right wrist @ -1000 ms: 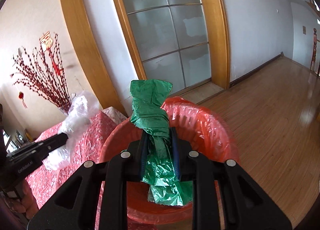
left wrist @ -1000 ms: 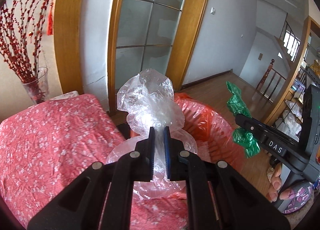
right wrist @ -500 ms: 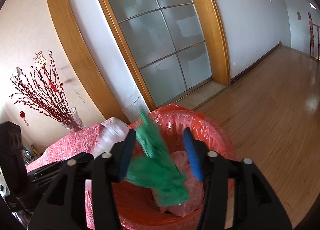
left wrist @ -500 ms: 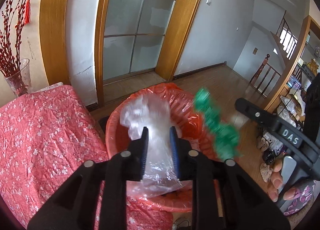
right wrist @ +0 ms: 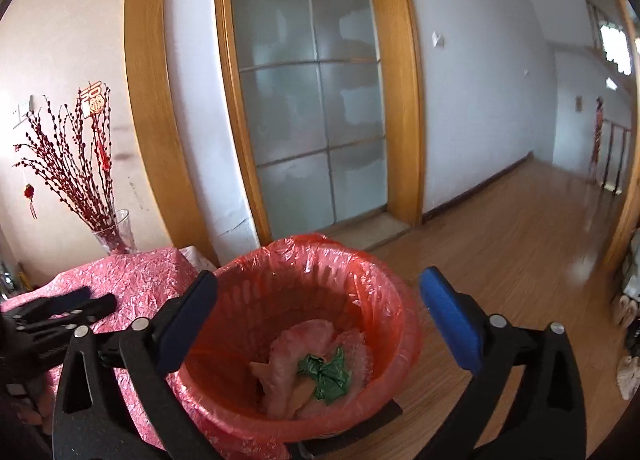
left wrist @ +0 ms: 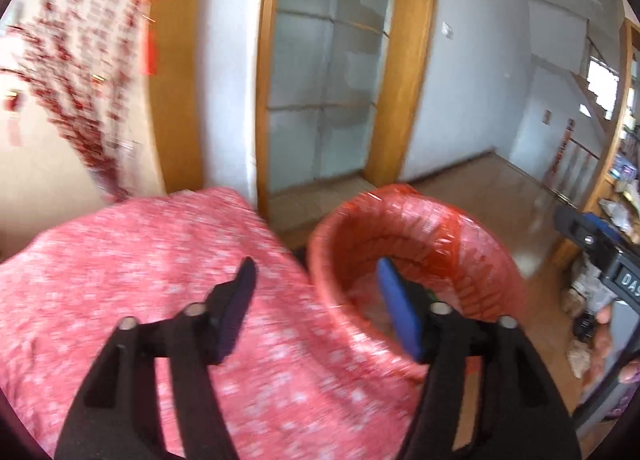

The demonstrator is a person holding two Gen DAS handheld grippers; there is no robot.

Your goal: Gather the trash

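The right hand-held gripper (right wrist: 316,320) hangs over the round red-lined waste basket (right wrist: 360,272), its jaws opening with nothing between them. A crumpled green plastic bag (right wrist: 326,374) and a clear plastic bag (right wrist: 300,344) lie at the basket's bottom. The left hand-held gripper (left wrist: 316,300) is also opening and empty, over the pink floral-cloth bench (left wrist: 120,260) at the basket's 9 o'clock.

Bright daylight, left view motion-blurred, fisheye-bent edges, floor glare
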